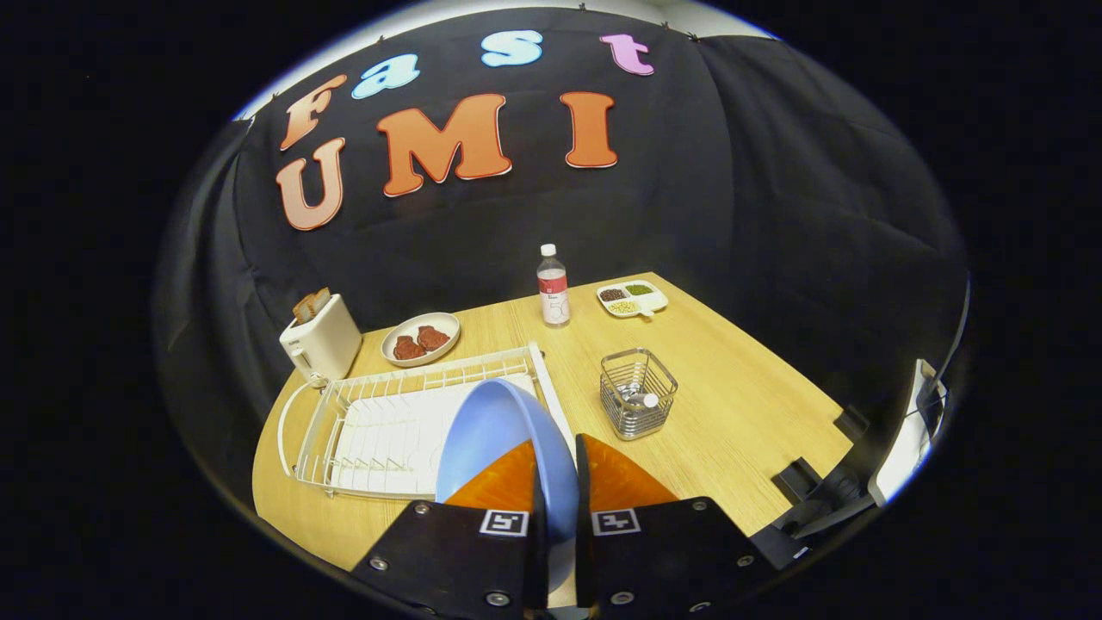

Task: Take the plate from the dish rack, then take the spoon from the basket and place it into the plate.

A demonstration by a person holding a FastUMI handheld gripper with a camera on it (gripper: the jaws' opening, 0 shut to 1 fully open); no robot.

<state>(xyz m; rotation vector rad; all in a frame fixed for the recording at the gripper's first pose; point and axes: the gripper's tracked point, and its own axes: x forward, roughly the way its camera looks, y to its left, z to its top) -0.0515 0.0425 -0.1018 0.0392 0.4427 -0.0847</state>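
A light blue plate [495, 426] stands on edge between the fingers of my gripper [558, 482], which is shut on its rim. The plate is lifted over the right end of the white wire dish rack [379, 426], which lies to the left of the fingers. Beyond the fingers and slightly right stands a small wire basket [638, 393] on the wooden table [740, 405]. A spoon handle [641, 399] pokes up inside the basket.
A white toaster [320, 340] with bread stands at the table's far left. A dish with red pieces [421, 338], a water bottle [553, 287] and a divided snack tray [632, 299] line the far side. Black fixtures [818, 482] sit at the table's right edge.
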